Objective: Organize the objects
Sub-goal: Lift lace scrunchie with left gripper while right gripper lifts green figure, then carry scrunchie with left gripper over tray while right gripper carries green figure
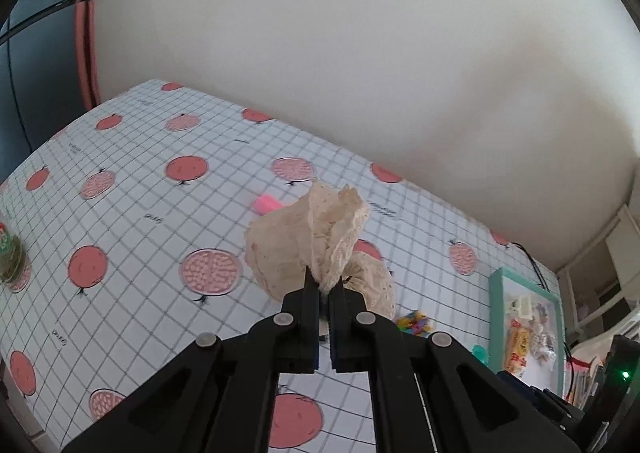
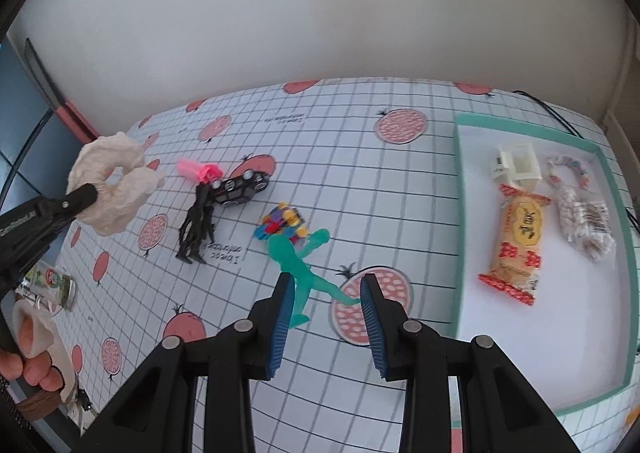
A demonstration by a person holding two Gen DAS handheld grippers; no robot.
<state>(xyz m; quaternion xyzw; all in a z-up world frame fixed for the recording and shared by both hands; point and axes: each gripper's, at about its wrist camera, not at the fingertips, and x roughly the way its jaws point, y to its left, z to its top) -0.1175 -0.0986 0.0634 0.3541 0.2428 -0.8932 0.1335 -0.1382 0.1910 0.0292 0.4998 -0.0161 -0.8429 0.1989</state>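
Note:
My left gripper (image 1: 325, 285) is shut on a cream lace scrunchie (image 1: 316, 241) and holds it above the table; the scrunchie (image 2: 110, 187) also shows at the left of the right wrist view. My right gripper (image 2: 325, 285) is open just above a green toy figure (image 2: 298, 265) that lies on the cloth between its fingers. Beyond it lie a multicoloured toy (image 2: 282, 223), a black toy car (image 2: 239, 187), a black figure (image 2: 196, 229) and a pink piece (image 2: 200, 171). A teal-rimmed tray (image 2: 460, 213) at the right holds a snack packet (image 2: 516, 245), a white box (image 2: 518, 165) and wrapped items (image 2: 584, 221).
The table wears a checked cloth with pink fruit prints (image 2: 360, 157) and stands against a white wall. A small glass jar (image 2: 56, 285) lies near the left edge, beside a person's hand (image 2: 28, 357). Cables (image 1: 534, 265) run behind the tray (image 1: 496, 317).

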